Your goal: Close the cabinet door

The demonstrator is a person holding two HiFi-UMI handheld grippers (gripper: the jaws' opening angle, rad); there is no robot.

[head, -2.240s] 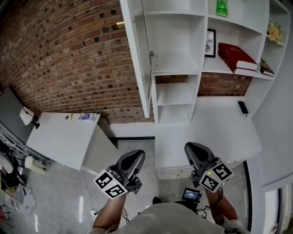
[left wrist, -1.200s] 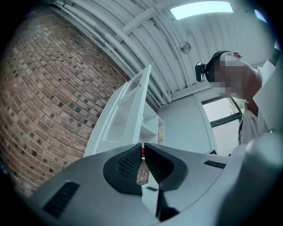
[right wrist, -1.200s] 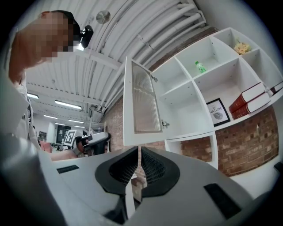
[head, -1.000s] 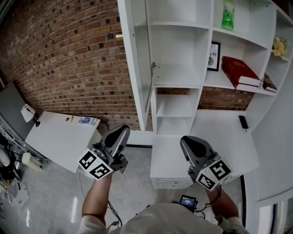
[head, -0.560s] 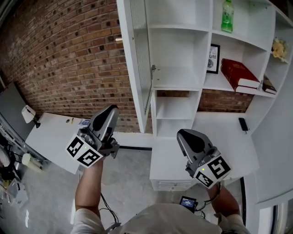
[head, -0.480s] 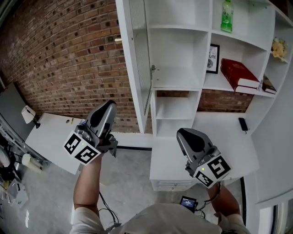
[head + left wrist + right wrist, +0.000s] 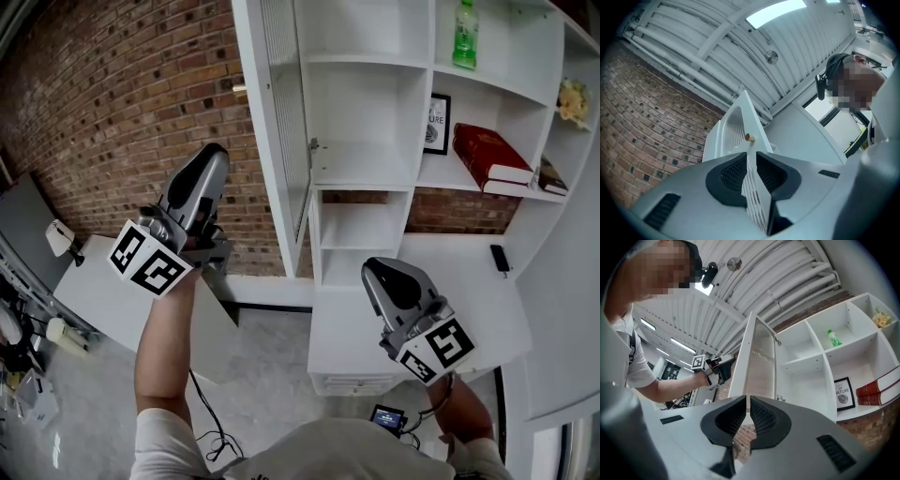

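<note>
The left tongs (image 7: 215,150), empty with jaws just opened slightly, are held near the open cabinet door (image 7: 281,112), presumably for pushing it shut.

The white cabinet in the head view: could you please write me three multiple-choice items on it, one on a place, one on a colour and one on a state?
1. Where does the green plastic bottle stand?
A. in an upper compartment of the white cabinet
B. on the floor
C. on top of a book

2. What colour is the thick hardback book lying on a shelf?
A. blue
B. red
C. yellow

3. In what state is the white slatted cabinet door?
A. shut flush
B. open, swung outward
C. taken off and laid down

Answers:
1 A: the bottle stands upright on a high shelf, above the framed picture.
2 B: its cover is plainly dark red.
3 B: the door stands out from the cabinet's front, leaving the compartments uncovered.
</note>
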